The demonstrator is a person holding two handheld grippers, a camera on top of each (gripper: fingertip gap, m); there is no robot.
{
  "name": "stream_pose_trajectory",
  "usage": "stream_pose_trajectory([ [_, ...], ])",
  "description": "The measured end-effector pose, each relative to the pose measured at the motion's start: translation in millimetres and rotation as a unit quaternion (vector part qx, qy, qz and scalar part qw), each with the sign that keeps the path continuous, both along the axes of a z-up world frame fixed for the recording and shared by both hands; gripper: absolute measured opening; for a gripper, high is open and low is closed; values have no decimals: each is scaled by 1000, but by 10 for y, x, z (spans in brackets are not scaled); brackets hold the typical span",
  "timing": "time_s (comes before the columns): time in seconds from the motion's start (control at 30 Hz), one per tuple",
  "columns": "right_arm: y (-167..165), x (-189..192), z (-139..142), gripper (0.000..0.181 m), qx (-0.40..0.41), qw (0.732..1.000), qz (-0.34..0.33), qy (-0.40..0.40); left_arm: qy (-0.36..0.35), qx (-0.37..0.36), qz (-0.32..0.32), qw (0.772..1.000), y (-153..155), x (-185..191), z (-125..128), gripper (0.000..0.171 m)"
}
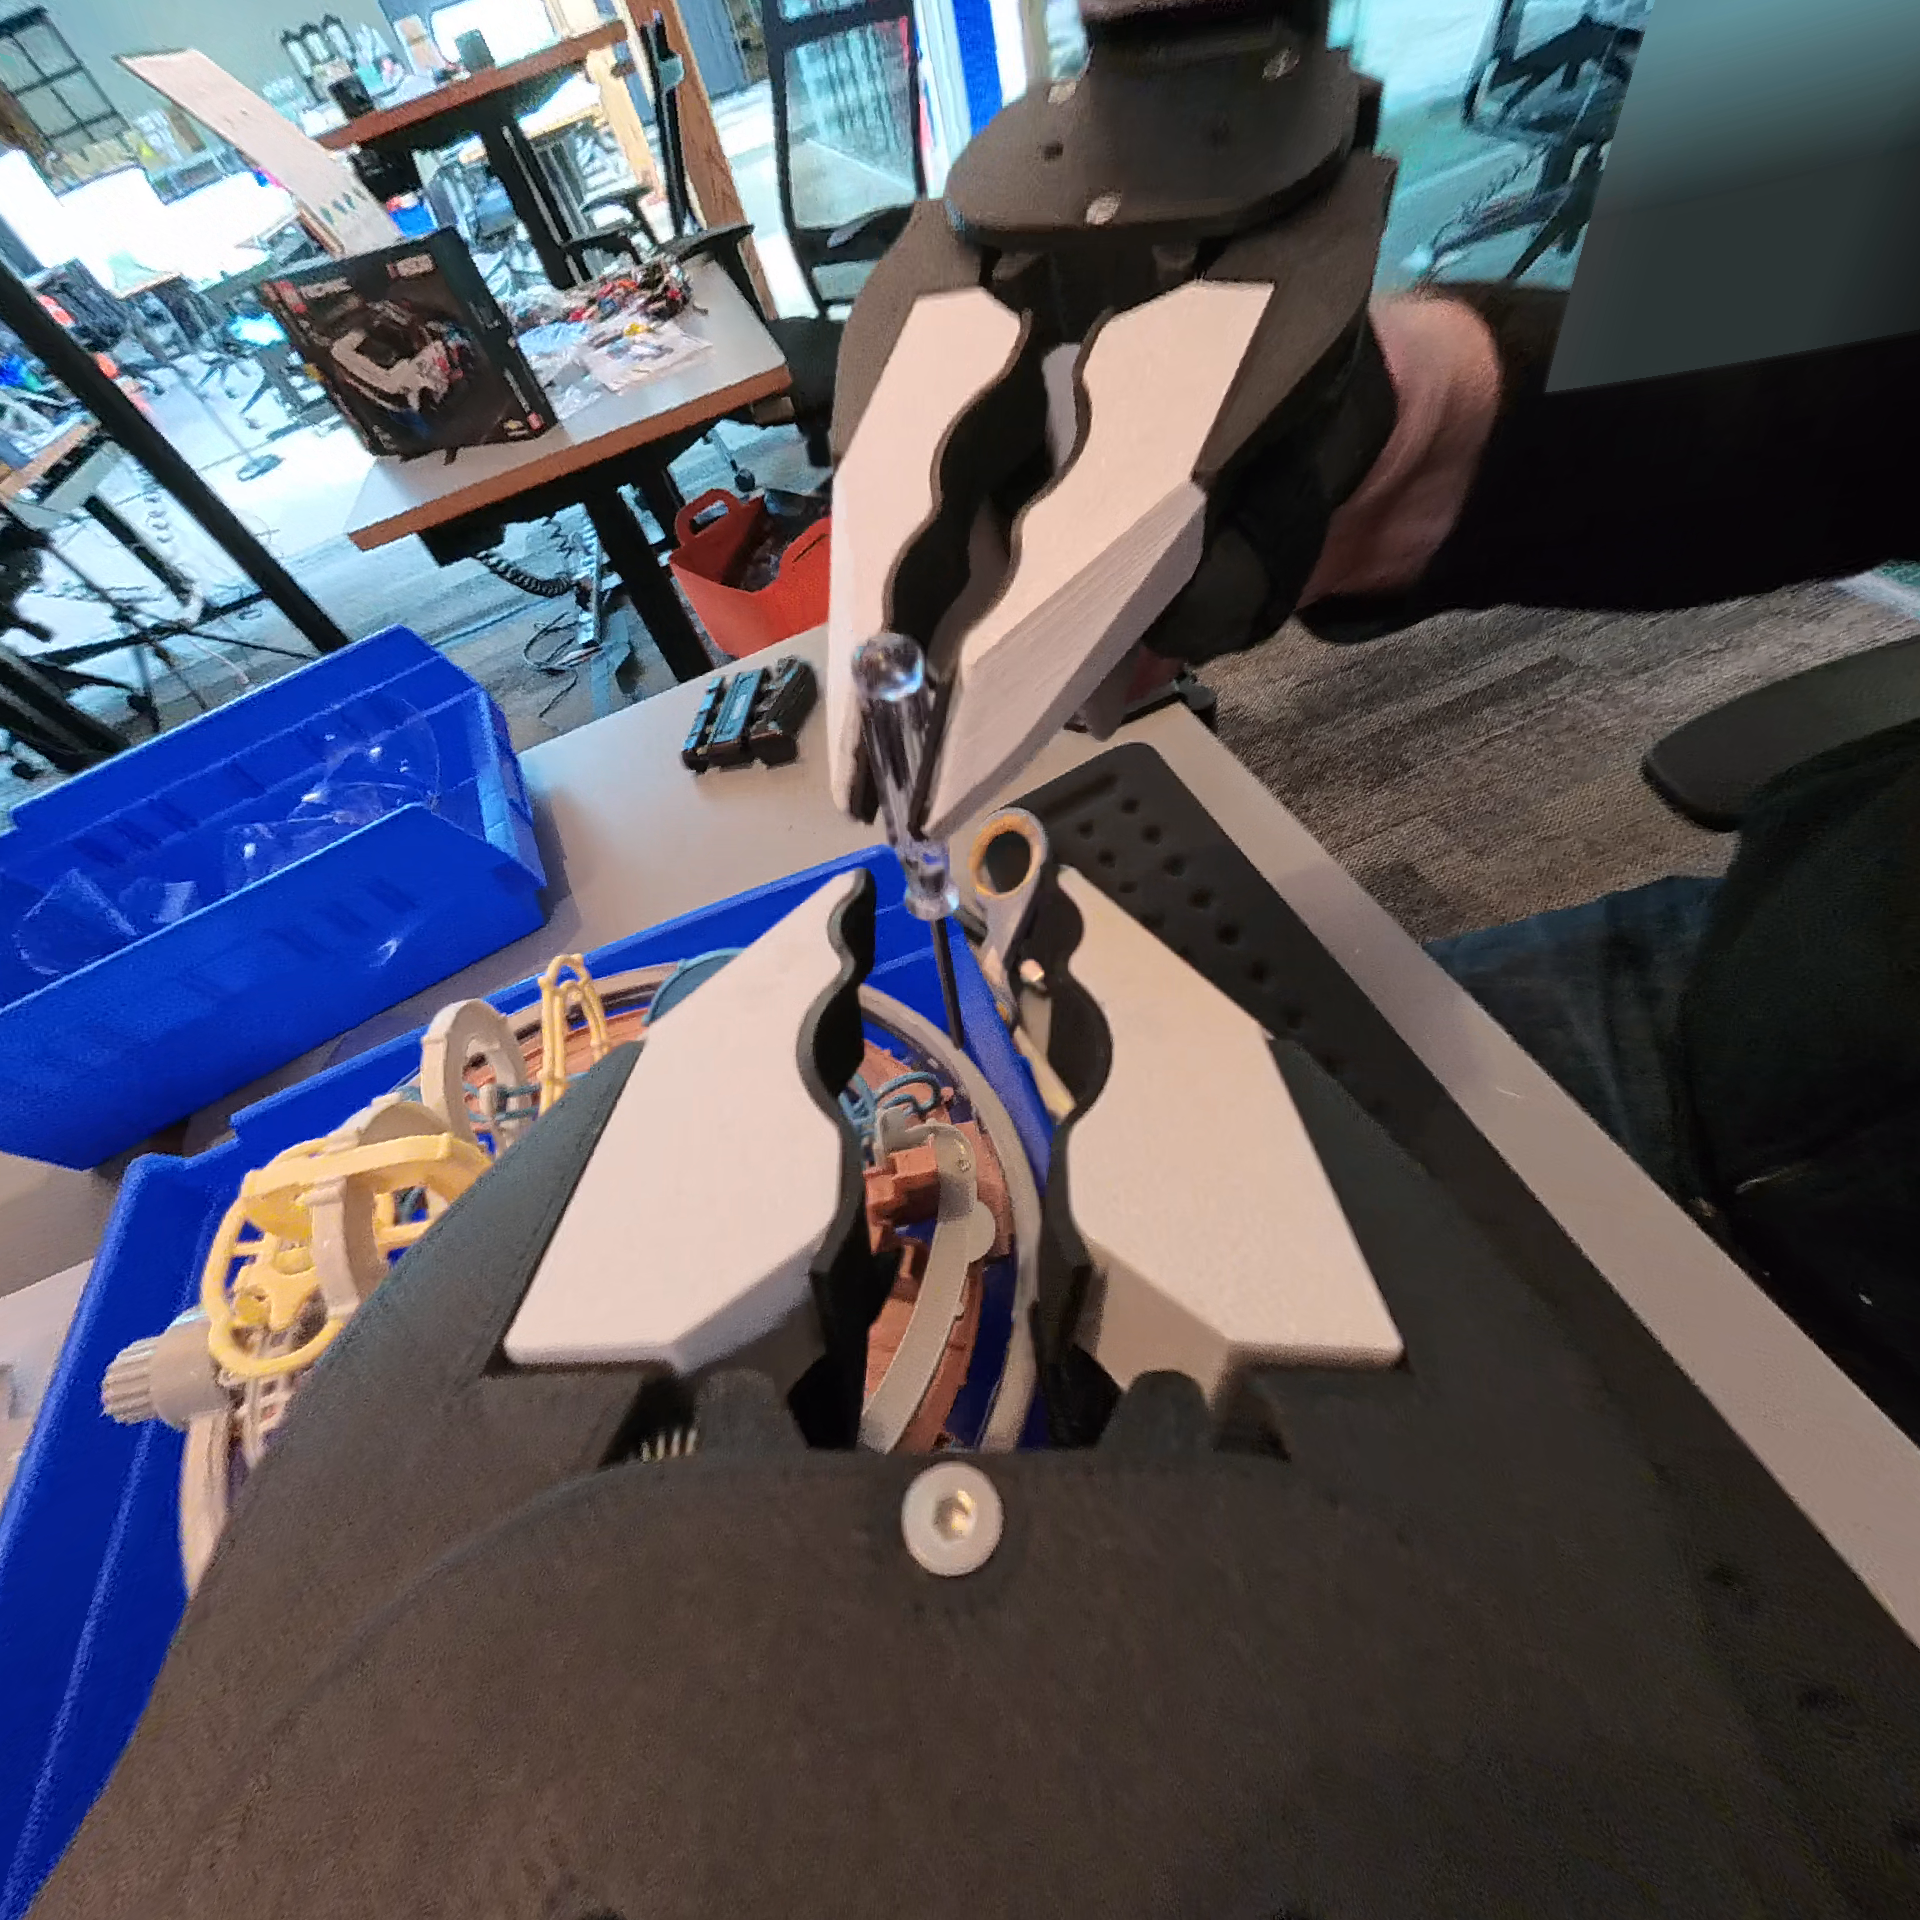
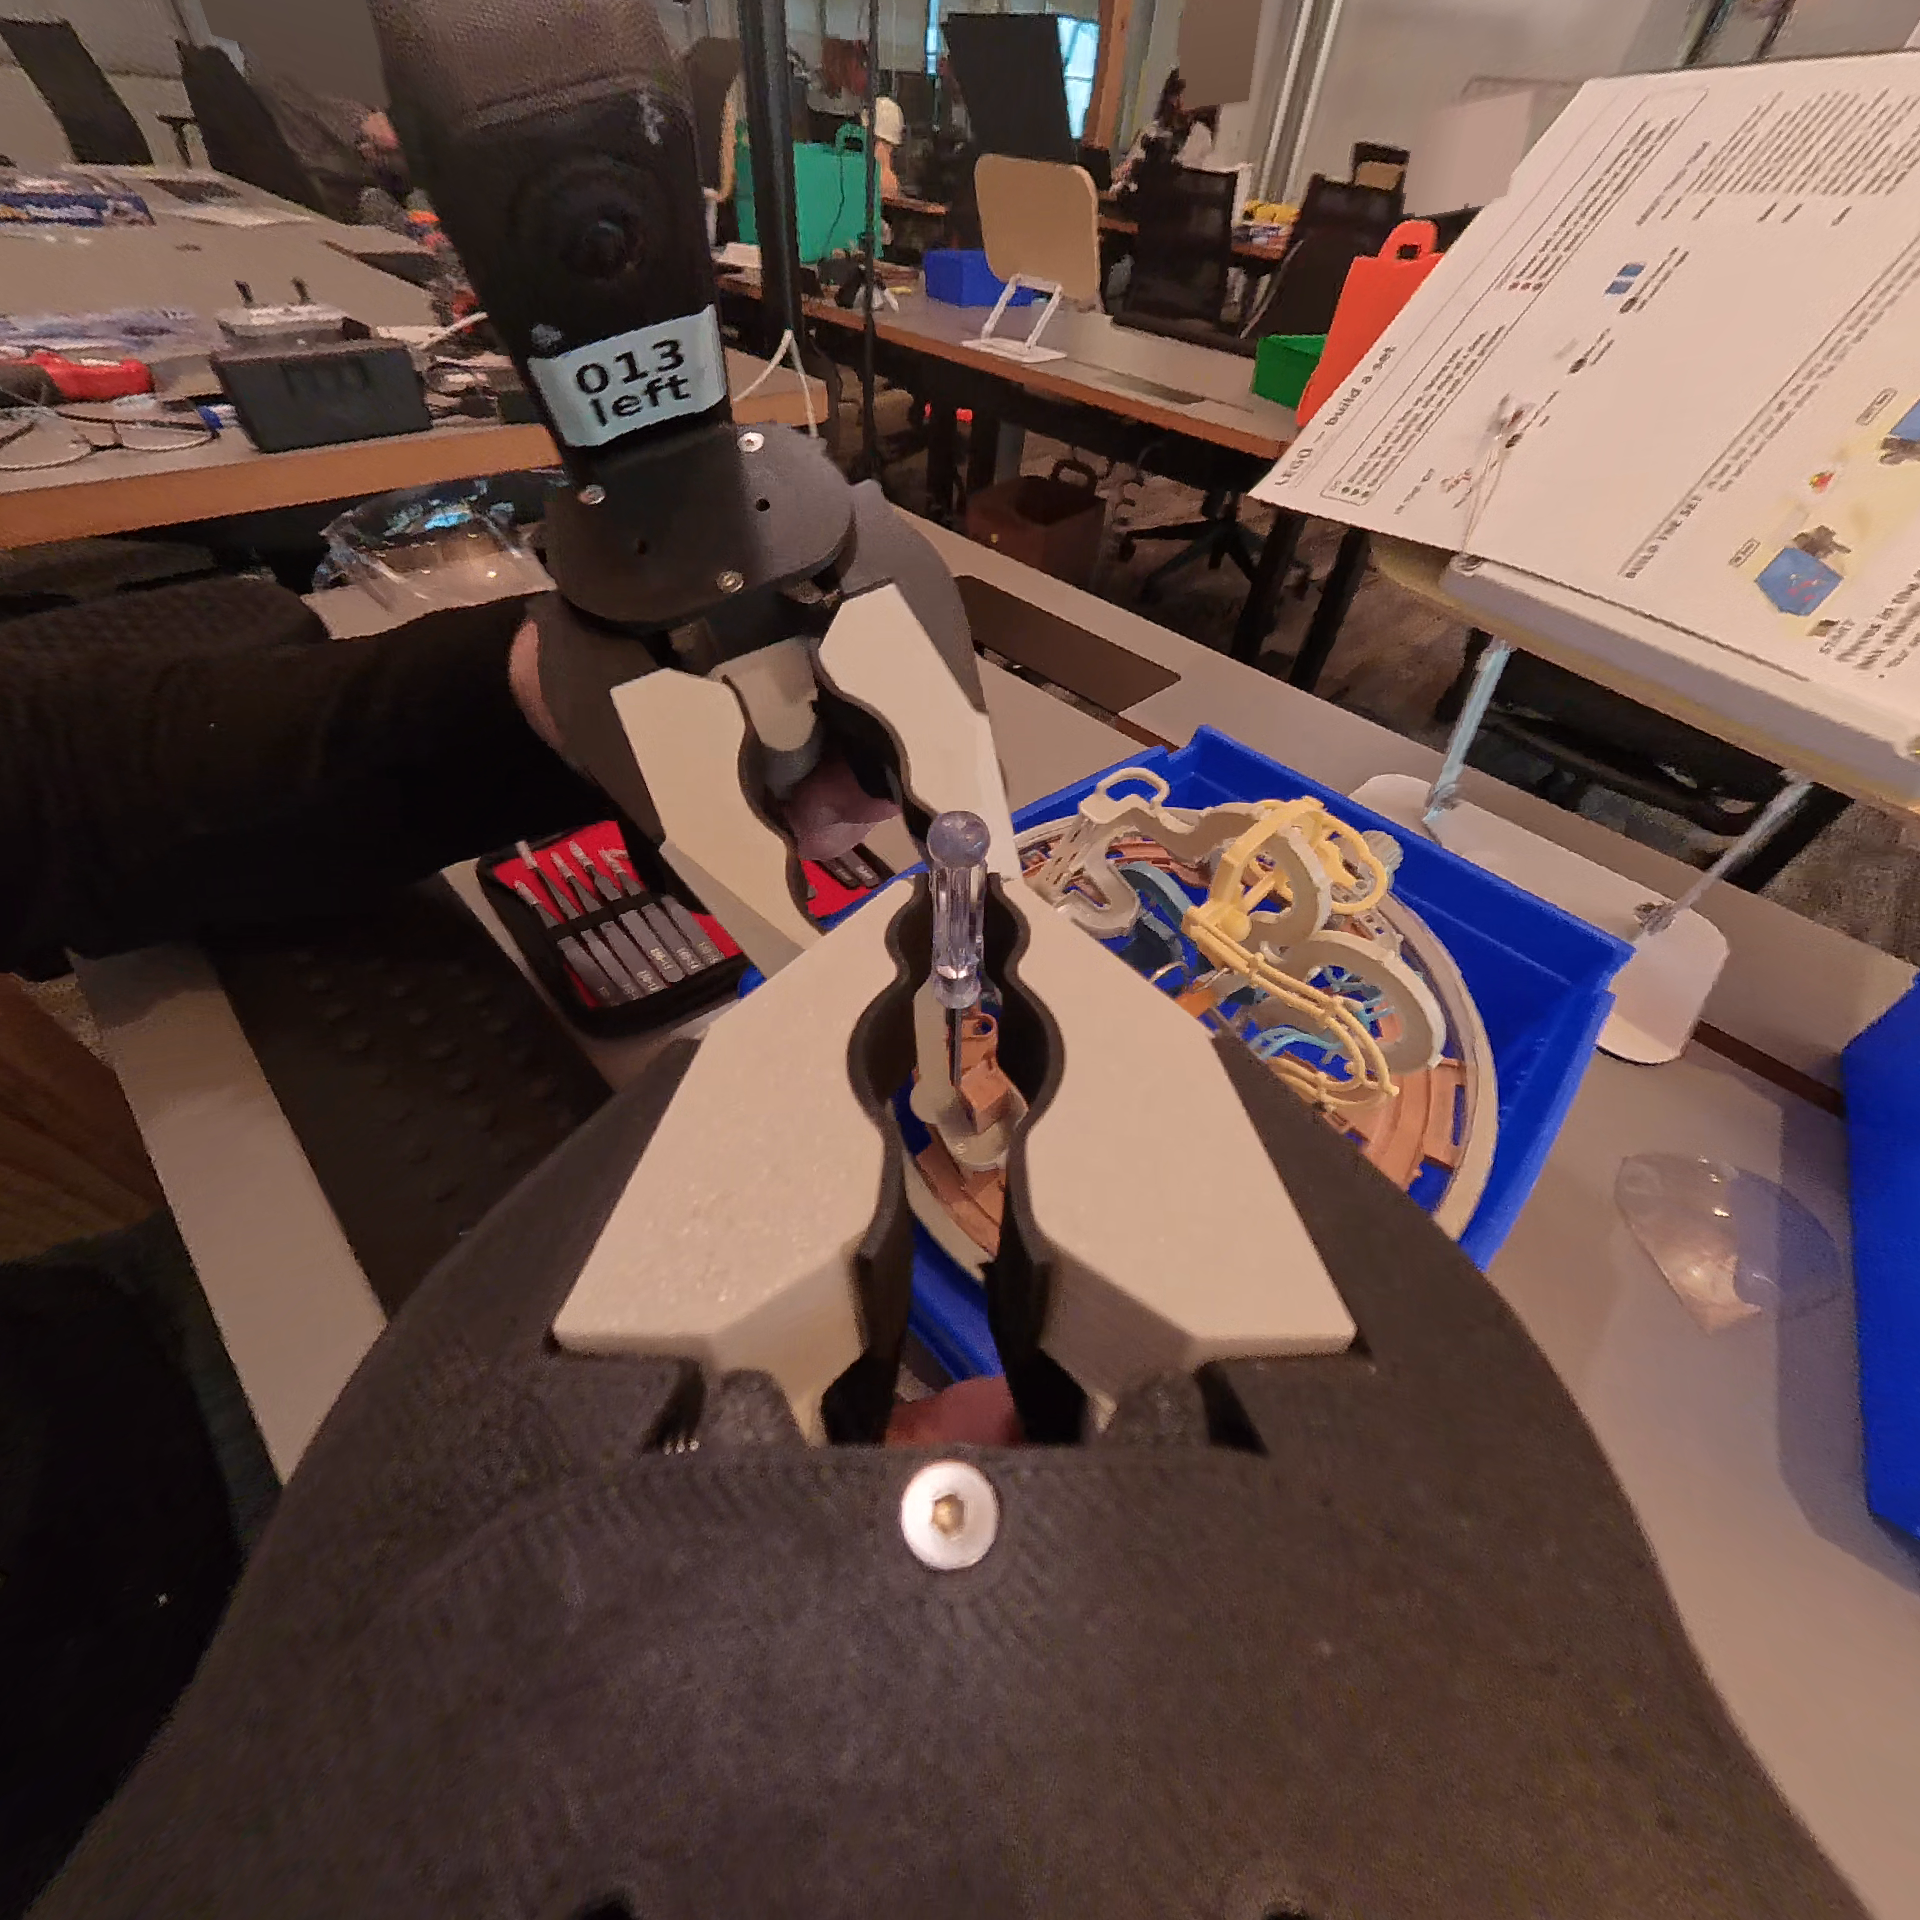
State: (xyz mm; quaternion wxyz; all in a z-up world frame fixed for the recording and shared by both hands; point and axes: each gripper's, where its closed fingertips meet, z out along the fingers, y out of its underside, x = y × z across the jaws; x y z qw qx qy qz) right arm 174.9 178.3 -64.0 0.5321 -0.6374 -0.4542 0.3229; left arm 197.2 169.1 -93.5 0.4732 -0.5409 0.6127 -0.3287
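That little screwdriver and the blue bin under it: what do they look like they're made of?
The screwdriver, clamped in the right gripper, seems to have a clear hard-plastic handle, glossy and see-through, and a thin dark shaft, probably metal. The blue bin looks like moulded plastic: uniform colour, smooth, slightly shiny walls with sharp edges. The left gripper hangs open above it.

The round plastic model [image 2: 1247,997] sits in a storage bin [image 2: 1538,997] on the table [image 1: 644,821]. A second bin [image 1: 260,883] lies to its left in the left wrist view, with a battery block [image 1: 750,717] behind them. The right gripper [image 1: 899,800] clamps a small screwdriver [image 1: 902,769] upright over the model's near rim, its shaft pointing down. The left gripper [image 1: 961,914] hangs spread above the model. In the right wrist view a tweezer case [image 2: 613,935] lies left of the bin and an instruction sheet [image 2: 1662,343] stands on a holder to its right
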Motion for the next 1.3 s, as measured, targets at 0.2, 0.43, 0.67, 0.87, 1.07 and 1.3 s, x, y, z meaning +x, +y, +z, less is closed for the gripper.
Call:
stream_pose_trajectory([
  [0.2,-72,-60,6,7,0,999,33,29,-18,-16,-10,1000,-12,16,28,7],
  [0.43,-25,-62,9,8,15,999,-1,50,10,-10,-5,1000,34,28,-90,7],
  [0.67,-2,-57,-121,7,20,999,-12,37,41,-29,-14,999,42,23,-218,11],
  [0.87,35,-69,-246,8,19,999,-19,34,63,-37,-15,997,53,-10,-309,16],
  [1.07,37,-89,-330,8,16,999,-19,36,76,-32,-17,996,70,-4,-390,8],
  [1.3,50,-87,-359,7,21,999,-23,32,78,-32,-18,996,84,0,-422,8],
])
